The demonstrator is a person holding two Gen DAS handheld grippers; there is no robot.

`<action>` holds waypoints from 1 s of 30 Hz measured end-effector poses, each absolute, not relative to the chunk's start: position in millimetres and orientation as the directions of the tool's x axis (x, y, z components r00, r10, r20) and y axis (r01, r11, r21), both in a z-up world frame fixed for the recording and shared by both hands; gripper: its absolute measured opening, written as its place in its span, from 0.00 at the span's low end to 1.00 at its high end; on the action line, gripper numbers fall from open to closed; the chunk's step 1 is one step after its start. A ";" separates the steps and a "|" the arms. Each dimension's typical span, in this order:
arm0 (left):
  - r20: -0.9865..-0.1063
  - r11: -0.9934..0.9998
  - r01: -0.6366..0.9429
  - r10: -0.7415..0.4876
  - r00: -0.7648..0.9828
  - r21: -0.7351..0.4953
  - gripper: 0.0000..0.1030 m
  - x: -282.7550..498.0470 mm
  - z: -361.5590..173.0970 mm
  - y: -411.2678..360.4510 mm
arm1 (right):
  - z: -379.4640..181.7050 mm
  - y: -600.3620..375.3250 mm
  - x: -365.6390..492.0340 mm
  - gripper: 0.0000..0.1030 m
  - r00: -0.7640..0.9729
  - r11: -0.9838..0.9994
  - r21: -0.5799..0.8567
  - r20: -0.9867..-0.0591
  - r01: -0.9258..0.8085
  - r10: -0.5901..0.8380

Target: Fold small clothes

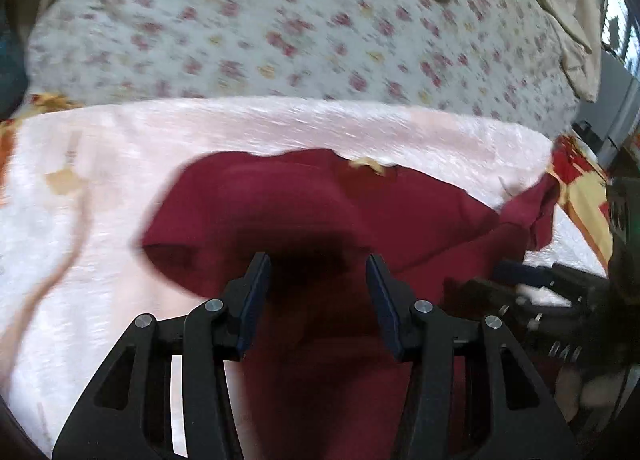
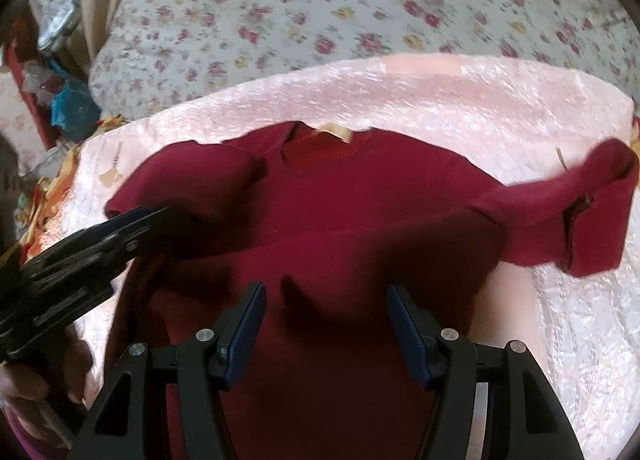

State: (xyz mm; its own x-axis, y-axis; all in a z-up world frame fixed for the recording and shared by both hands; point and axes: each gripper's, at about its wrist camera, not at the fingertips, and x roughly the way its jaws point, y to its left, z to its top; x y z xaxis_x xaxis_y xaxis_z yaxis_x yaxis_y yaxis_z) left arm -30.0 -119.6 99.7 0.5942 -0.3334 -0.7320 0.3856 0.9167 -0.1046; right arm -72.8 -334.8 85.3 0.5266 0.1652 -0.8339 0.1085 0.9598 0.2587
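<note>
The dark red shirt [image 2: 340,199] lies in the middle of the frame on a pink blanket [image 2: 480,99], one sleeve seemingly folded in. Left gripper [image 1: 318,272] and right gripper [image 2: 326,300] both stand apart above it, holding nothing.

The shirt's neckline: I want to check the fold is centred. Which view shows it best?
The right wrist view: the maroon shirt's neckline sits near the middle, its round opening and tan label sharp enough to make out. The left wrist view shows the neckline too, but blurred and off to one side.
</note>
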 end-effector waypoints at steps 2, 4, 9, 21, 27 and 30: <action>-0.744 0.955 0.295 -0.218 0.631 -0.029 0.48 -28.1 95.2 -99.3 | 89.3 -323.3 -66.5 0.58 0.531 0.964 0.260 -0.825 0.054 0.192; -0.751 0.972 0.233 -0.163 0.640 -0.013 0.48 -21.3 87.4 -86.3 | 92.3 -307.8 -57.3 0.59 0.534 0.966 0.259 -0.816 -0.004 0.221; -0.783 0.993 0.116 -0.090 0.616 -0.023 0.48 4.1 57.6 -65.9 | 93.1 -259.9 -22.9 0.61 0.509 0.965 0.212 -0.820 -0.157 0.263; -0.793 0.995 0.075 -0.096 0.602 -0.064 0.48 28.7 24.2 -51.0 | 69.7 -225.1 41.4 0.33 0.500 0.964 0.116 -0.836 -0.241 0.226; -0.783 0.994 0.063 -0.108 0.612 -0.087 0.48 31.2 27.1 -50.4 | 88.8 -281.4 34.1 0.14 0.594 0.953 0.280 -0.750 -0.112 0.291; -0.778 0.995 0.062 -0.098 0.621 -0.076 0.48 30.3 27.9 -52.5 | 100.2 -317.9 23.9 0.11 0.642 0.950 0.310 -0.721 -0.037 0.260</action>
State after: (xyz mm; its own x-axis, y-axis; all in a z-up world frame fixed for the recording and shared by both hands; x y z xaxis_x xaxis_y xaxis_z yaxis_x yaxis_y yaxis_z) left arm 30.3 -52.5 27.9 0.6206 -0.0980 -0.7780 0.0623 0.9952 -0.0757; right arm 23.9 -317.9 100.2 0.6423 0.2602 -0.7210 -0.0369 0.9500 0.3100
